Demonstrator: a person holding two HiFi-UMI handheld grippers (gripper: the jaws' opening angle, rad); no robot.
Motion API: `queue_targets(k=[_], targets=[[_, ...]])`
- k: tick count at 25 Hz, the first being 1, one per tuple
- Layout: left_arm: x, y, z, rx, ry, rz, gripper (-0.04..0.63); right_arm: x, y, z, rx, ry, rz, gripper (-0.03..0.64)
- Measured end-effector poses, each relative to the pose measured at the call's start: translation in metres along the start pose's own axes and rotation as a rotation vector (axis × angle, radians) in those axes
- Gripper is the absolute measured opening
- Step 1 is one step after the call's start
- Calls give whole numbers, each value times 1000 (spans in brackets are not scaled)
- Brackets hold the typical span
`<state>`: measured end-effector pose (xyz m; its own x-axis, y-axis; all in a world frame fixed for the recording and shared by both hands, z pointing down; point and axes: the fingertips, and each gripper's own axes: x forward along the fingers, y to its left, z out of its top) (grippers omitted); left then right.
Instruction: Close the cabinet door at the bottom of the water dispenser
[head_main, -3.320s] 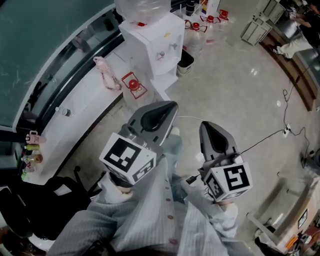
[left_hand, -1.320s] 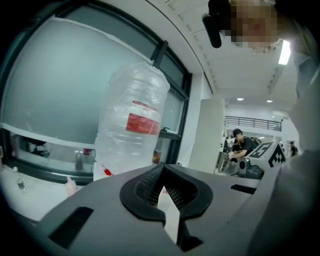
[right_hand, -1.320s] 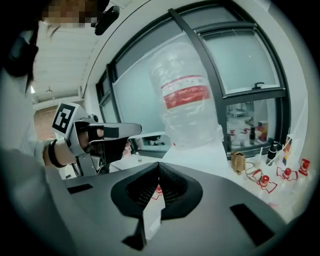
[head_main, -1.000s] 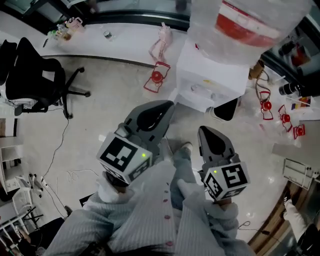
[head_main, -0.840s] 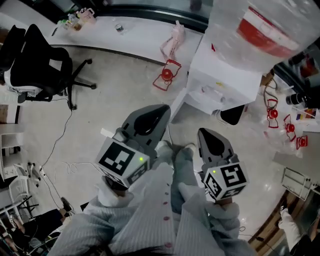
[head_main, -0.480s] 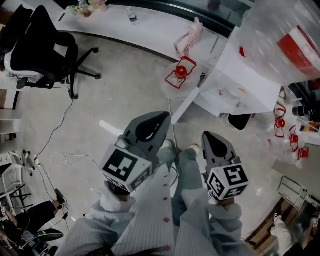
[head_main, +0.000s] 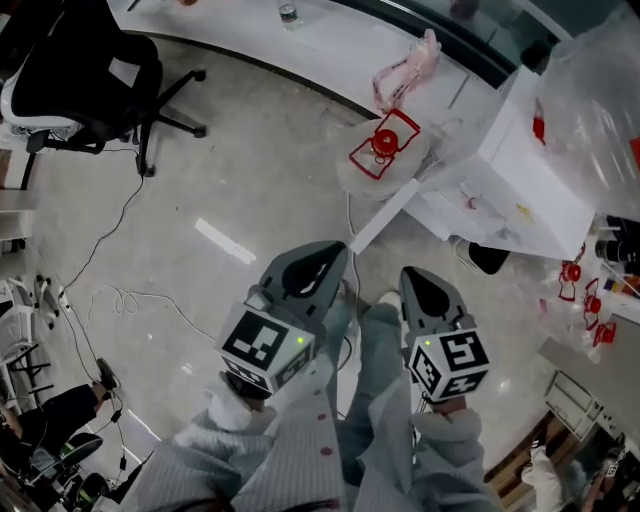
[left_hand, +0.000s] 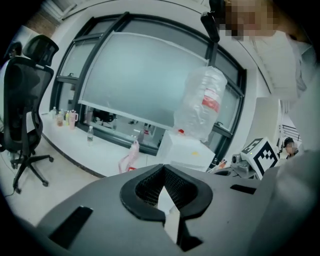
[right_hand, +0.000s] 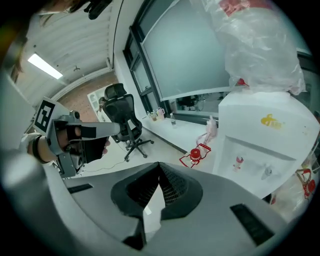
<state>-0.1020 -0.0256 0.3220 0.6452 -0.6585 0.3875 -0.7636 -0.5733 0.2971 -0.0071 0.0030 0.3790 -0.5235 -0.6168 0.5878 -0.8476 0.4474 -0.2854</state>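
Currently reading left tool (head_main: 338, 250) as clenched: tips together, nothing gripped. Same for right tool (head_main: 415, 272): tips together, empty. Holding both side by side, apart, aimed forward and down over the floor (head_main: 230, 170), marker cubes toward the striped sleeves.

Seeing cabinet door (head_main: 385, 214) open, a thin white panel edge-on from above, swung out from the bottom of the water dispenser (head_main: 520, 170). Free edge of door sits just beside left tool's tip in head view; cannot tell contact. Right tool is near the door, not on it.

Noting clear water bottle (head_main: 600, 90) on top of dispenser, red label showing. Empty jug with red cap (head_main: 385, 150) on floor between dispenser and curved white tabletop (head_main: 330, 40). Pink item (head_main: 405, 70) on tabletop above it, small bottle (head_main: 288, 12) further along. Black office chair (head_main: 80, 75) well apart at upper left, cable (head_main: 110, 250) trailing across floor below it. More red-capped jugs (head_main: 580, 275) at right edge past the dispenser.
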Motion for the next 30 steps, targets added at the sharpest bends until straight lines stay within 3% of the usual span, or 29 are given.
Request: queue_targets(k=[8, 23, 30], targets=[[23, 40, -53, -50, 41, 26, 11, 60, -17, -17, -31, 35, 2, 14], [58, 99, -192, -264, 154, 114, 11, 178, -38, -128, -15, 175, -34, 15], [76, 119, -230, -288, 208, 130, 11, 211, -55, -161, 21, 216, -82, 15]])
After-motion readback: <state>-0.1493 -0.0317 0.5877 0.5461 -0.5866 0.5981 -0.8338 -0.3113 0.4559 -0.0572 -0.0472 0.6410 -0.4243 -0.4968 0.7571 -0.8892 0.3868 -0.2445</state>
